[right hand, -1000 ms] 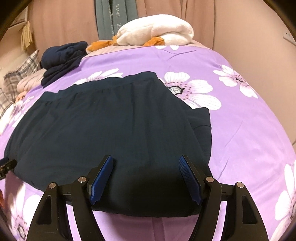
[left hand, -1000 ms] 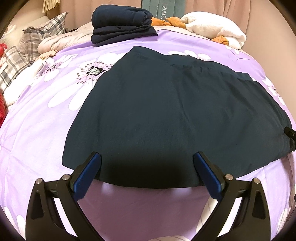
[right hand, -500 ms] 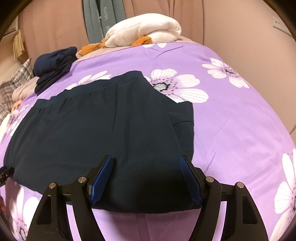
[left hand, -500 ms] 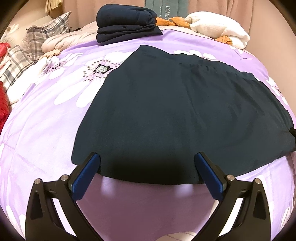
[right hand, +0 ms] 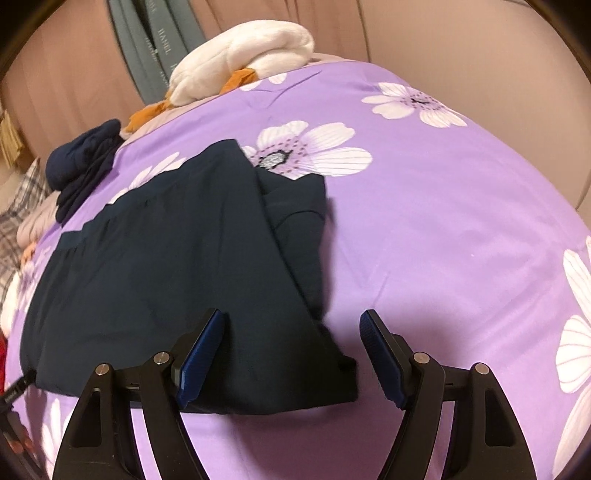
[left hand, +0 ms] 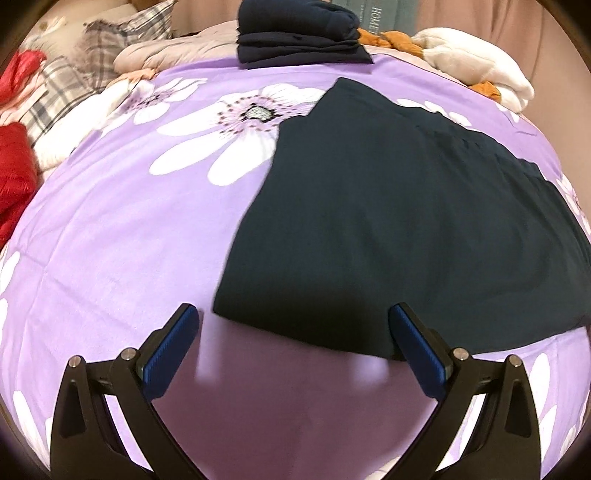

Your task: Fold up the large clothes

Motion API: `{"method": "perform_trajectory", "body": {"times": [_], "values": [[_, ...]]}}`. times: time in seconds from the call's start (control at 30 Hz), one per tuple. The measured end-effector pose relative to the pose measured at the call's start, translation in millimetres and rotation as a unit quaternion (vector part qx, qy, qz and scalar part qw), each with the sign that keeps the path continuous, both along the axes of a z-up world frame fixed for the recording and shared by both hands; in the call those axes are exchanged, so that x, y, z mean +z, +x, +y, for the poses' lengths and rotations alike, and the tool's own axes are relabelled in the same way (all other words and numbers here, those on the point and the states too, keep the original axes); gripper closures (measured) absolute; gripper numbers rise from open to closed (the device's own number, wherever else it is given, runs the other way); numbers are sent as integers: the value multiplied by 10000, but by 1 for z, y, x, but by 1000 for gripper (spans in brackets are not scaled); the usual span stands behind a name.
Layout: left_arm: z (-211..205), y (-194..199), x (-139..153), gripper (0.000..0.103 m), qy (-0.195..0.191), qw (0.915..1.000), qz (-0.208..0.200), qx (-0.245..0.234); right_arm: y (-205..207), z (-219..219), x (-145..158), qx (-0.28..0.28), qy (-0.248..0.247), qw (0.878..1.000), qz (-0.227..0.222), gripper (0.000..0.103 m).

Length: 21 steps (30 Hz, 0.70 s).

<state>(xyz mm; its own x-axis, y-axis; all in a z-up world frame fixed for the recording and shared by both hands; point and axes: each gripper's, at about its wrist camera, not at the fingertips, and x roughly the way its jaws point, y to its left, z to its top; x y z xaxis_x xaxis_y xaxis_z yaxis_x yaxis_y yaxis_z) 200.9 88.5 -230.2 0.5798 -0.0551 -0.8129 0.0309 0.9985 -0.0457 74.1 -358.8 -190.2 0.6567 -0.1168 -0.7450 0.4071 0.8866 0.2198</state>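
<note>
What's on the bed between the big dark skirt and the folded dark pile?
Only bare purple bedspread with white flowers. The left wrist view shows it best: the skirt stops short of the folded pile, and nothing lies in the gap.

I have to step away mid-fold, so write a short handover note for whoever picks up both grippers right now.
Left gripper: open, empty, above the near left corner of the dark navy garment.
Right gripper: open, empty, over the garment's near right corner.
The garment lies spread flat on the purple floral bedspread; an under layer sticks out along its right side.
Done: a folded navy stack sits at the far edge of the bed.
Left: no fold yet on this garment. Probably grasp both near corners and fold away from you.
</note>
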Motion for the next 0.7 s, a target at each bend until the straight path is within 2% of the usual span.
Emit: {"method": "perform_trajectory", "body": {"times": [0.33, 0.43, 0.47, 0.57, 0.63, 0.7], "values": [[35, -8, 2, 0, -213, 9981, 160, 551, -21, -11, 9, -461, 82, 9988, -116, 28], [58, -15, 5, 1, -716, 9938, 268, 811, -32, -15, 14, -507, 171, 9984, -158, 28], [66, -18, 5, 1, -1005, 9907, 311, 864, -37, -15, 14, -474, 283, 9983, -192, 28], [76, -24, 7, 1, -1746, 9800, 393, 867, -46, -12, 10, -228, 868, 9954, -346, 26], [78, -24, 6, 1, -2368, 9672, 516, 763, -49, -10, 4, -86, 1333, 9900, -451, 24], [76, -20, 4, 1, -3010, 9491, 656, 661, -47, -7, -6, 3, 1833, 9818, -506, 24]]}}
